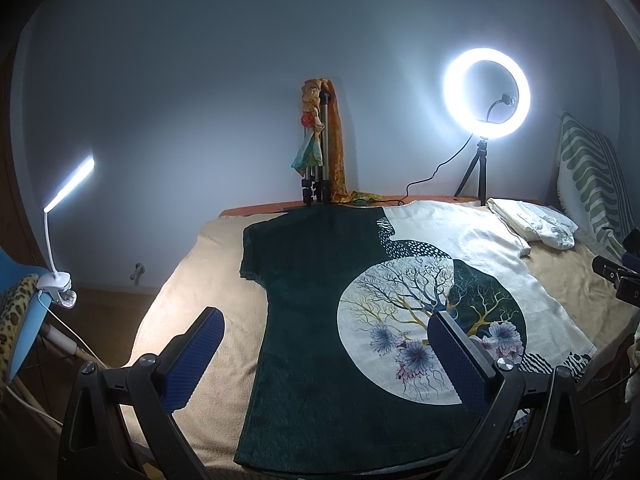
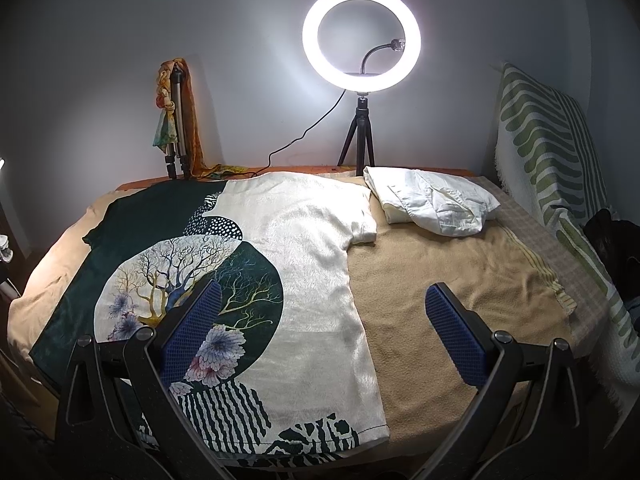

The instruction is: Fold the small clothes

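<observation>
**— Left wrist view first: what is that gripper doing?**
— The left gripper [image 1: 326, 334] hangs above the near part of the t-shirt [image 1: 320, 320] with its blue pads spread wide and nothing between them. One finger is over the dark green half, the other over the printed tree circle [image 1: 430, 320].

**— And the right one?**
— The right gripper [image 2: 320, 308] is just as wide apart and empty, above the shirt's cream side and the beige towel [image 2: 460, 272] beside it.

**— How does the shirt lie?**
— Flat and spread out, front up, on the towel. Its long axis runs away from the grippers: hem nearest them, neck toward the wall, one sleeve out to each side.

**— Beyond it?**
— A folded white garment [image 2: 432, 200] lies near the cream sleeve. Behind that stands a lit ring light [image 2: 361, 32] on its small tripod, and further left a folded tripod draped with a scarf [image 2: 174, 120]. A clip lamp [image 1: 68, 184] glows far left.
</observation>
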The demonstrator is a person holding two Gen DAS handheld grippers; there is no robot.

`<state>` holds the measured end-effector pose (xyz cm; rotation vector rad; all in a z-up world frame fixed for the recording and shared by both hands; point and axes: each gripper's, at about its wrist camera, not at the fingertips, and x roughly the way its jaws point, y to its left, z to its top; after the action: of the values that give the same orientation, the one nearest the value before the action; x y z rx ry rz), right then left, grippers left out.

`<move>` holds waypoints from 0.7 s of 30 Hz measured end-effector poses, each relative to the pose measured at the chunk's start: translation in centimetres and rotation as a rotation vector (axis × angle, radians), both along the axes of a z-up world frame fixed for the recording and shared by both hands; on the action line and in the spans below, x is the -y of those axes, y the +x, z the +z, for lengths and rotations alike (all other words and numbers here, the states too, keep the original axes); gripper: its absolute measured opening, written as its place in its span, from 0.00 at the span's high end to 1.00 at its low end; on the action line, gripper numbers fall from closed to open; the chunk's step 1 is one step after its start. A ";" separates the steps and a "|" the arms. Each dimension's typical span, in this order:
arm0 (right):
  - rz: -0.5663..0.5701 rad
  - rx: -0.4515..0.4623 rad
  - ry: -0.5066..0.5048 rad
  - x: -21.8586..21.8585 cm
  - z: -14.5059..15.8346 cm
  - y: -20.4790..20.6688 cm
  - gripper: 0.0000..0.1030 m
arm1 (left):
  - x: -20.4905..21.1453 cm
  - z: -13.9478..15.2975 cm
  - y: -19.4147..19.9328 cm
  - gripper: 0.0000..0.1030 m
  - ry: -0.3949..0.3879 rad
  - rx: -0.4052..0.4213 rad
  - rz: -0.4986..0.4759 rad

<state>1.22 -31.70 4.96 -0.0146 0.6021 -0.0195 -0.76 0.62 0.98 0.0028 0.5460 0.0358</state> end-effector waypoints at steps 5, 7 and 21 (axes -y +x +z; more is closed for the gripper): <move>0.000 0.004 0.002 0.0 -0.1 -0.1 0.00 | 0.0 0.0 0.0 0.00 -0.001 0.002 0.002; 0.002 0.002 0.000 0.0 -0.1 -0.1 0.00 | -0.1 0.0 0.0 0.00 -0.001 0.002 0.002; 0.001 0.002 0.000 -0.1 0.0 -0.1 0.00 | -0.1 0.0 0.1 0.00 -0.001 0.000 0.004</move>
<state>1.17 -31.56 4.94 -0.0152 0.6001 -0.0186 -0.65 0.70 0.99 0.0007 0.5462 0.0390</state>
